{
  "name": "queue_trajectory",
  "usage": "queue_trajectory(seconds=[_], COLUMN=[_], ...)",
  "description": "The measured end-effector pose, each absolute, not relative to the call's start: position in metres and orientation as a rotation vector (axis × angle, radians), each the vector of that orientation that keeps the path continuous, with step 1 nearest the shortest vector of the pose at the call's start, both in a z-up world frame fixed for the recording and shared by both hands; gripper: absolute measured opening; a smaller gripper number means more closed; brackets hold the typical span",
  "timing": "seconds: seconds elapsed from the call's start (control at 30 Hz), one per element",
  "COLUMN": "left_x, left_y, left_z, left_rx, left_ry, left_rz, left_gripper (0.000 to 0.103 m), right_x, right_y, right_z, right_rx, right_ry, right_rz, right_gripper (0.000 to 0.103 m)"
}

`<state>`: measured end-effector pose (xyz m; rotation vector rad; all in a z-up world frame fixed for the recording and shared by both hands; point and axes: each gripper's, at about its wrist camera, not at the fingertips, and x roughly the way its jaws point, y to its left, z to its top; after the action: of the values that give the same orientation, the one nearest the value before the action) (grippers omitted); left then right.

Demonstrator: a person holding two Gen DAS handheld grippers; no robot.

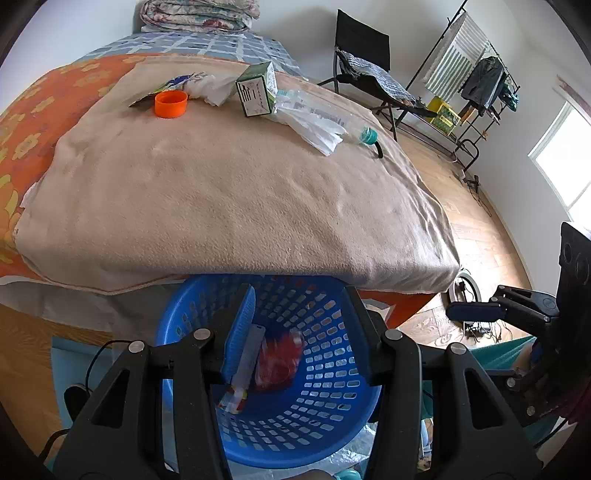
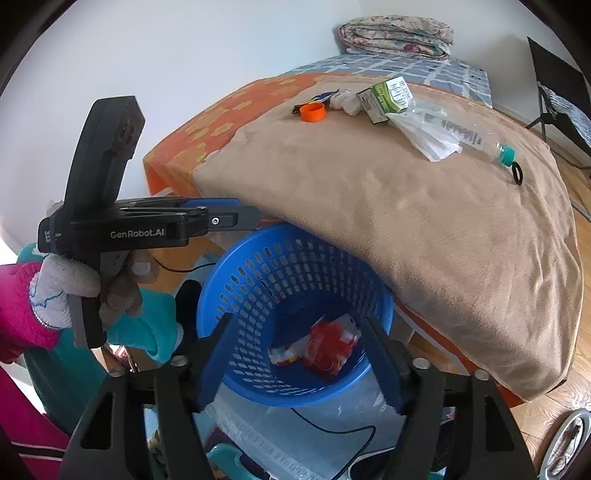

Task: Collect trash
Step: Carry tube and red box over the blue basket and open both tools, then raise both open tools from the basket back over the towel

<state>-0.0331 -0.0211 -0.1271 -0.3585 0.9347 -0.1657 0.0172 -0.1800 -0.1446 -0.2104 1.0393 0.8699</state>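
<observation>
A blue perforated basket [image 1: 325, 435] [image 2: 251, 273] stands on the floor against the bed, with red and white wrappers [image 1: 275, 363] [image 2: 328, 349] inside. My left gripper [image 1: 297, 332] [image 2: 221, 210] is open and empty above the basket. My right gripper [image 2: 299, 354] [image 1: 469, 312] is open and empty, also over the basket. On the beige blanket [image 1: 221, 203] [image 2: 424, 221] lie an orange cap [image 1: 171, 104] [image 2: 312, 111], a green carton [image 1: 257, 89] [image 2: 386, 96], a clear plastic bottle [image 1: 325, 110] [image 2: 465, 133], a clear plastic bag [image 1: 314, 129] [image 2: 428, 140] and crumpled white tissue [image 1: 210, 88] [image 2: 345, 100].
A folded quilt [image 1: 199, 14] [image 2: 397, 35] lies at the head of the bed. A black folding chair [image 1: 365, 66] and a clothes rack [image 1: 476, 77] stand on the wooden floor to the right. Cables [image 2: 332, 428] run on the floor near the basket.
</observation>
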Motion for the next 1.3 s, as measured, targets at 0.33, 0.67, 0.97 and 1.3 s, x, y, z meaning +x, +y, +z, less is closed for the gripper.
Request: queue_trajectory(seconds=[0.33,0.67,0.97,1.3], left_x=[-0.025,-0.006,0.017,0.046], left_y=[-0.014,0.000,0.024,0.047], left_z=[-0.123,-0.106,-0.086,-0.072], left_rx=[-0.362,-0.359,-0.368,-0.326], left_ry=[0.940,0.913,0.871,0.852], left_rz=[-0.150,-0.117,-0.062,-0.016], left_gripper=[0.049,0.058,0.058,0.058], right_x=[0.030,0.055,0.086,0.115], right_y=[-0.186,-0.193,-0.205,-0.207], right_z=[-0.144,-0.130,-0.097,-0.065], right_rx=[-0.159,-0.077,-0.050,-0.096], right_ry=[1.053,1.038,0.909,0.737], right_rz=[0.818,0.781,0.727,0.711], right_gripper=[0.085,0.088,0.088,0.088])
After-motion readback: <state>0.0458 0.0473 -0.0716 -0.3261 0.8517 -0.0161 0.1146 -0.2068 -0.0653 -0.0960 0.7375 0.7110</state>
